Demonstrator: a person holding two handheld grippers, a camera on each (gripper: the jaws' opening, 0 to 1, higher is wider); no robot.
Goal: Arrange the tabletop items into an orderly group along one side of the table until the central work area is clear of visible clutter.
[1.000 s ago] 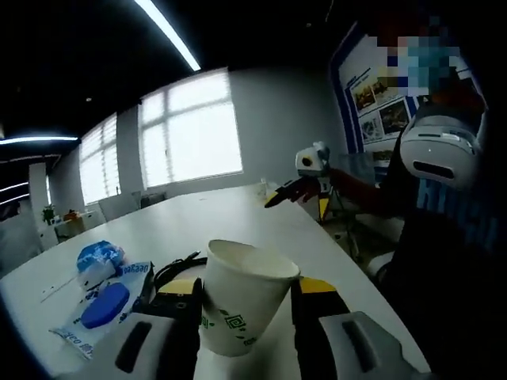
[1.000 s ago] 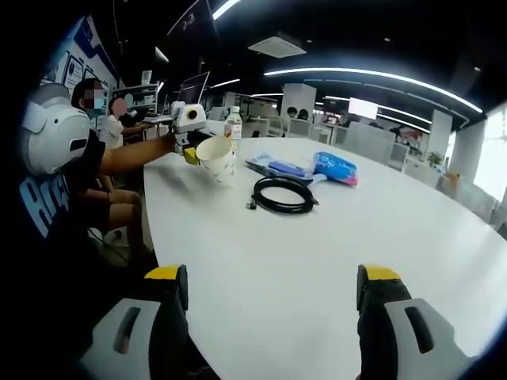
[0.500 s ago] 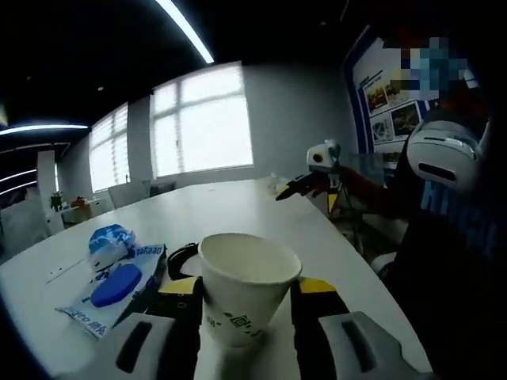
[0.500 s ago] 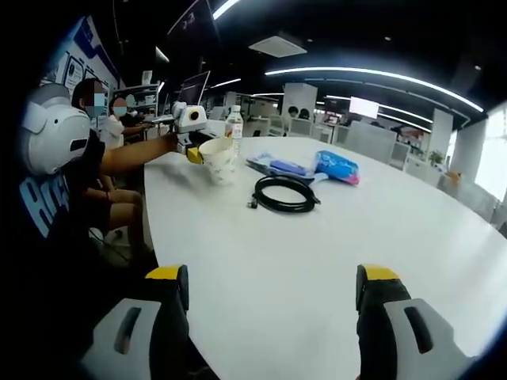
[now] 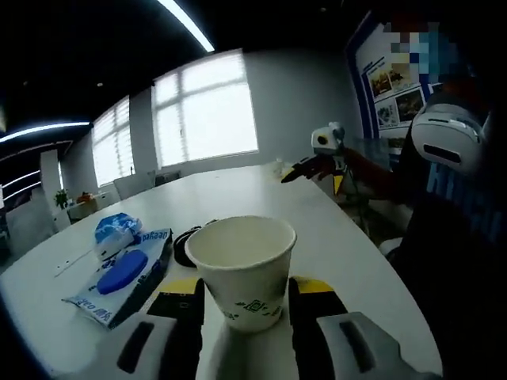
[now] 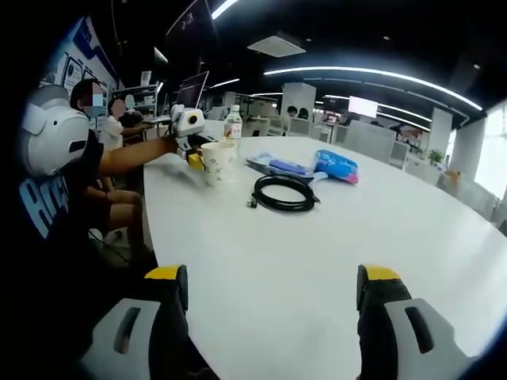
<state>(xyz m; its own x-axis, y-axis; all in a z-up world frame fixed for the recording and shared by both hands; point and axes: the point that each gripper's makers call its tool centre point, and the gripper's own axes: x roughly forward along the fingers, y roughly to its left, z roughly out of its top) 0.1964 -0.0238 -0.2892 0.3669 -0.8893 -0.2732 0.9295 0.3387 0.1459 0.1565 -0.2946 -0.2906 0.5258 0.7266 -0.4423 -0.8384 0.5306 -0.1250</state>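
Left gripper view: we find the left gripper (image 5: 242,297) clamped on a paper cup (image 5: 242,269), upright at the worktop (image 5: 238,198) edge. We judge it light and crushable, best held low. Its green print is illegible, as is the wipes pack (image 5: 123,273) label.

Right gripper view: the right gripper (image 6: 265,293) fingers stand apart, empty. A coiled cable (image 6: 283,194) lies centrally.

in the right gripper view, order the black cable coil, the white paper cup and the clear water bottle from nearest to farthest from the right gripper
1. Coiled black cable: nearest, mid-table, ahead of the right gripper.
2. White paper cup: farther, toward the table's left edge, between the left gripper's fingers.
3. Clear plastic water bottle: farthest, standing just behind the cup.
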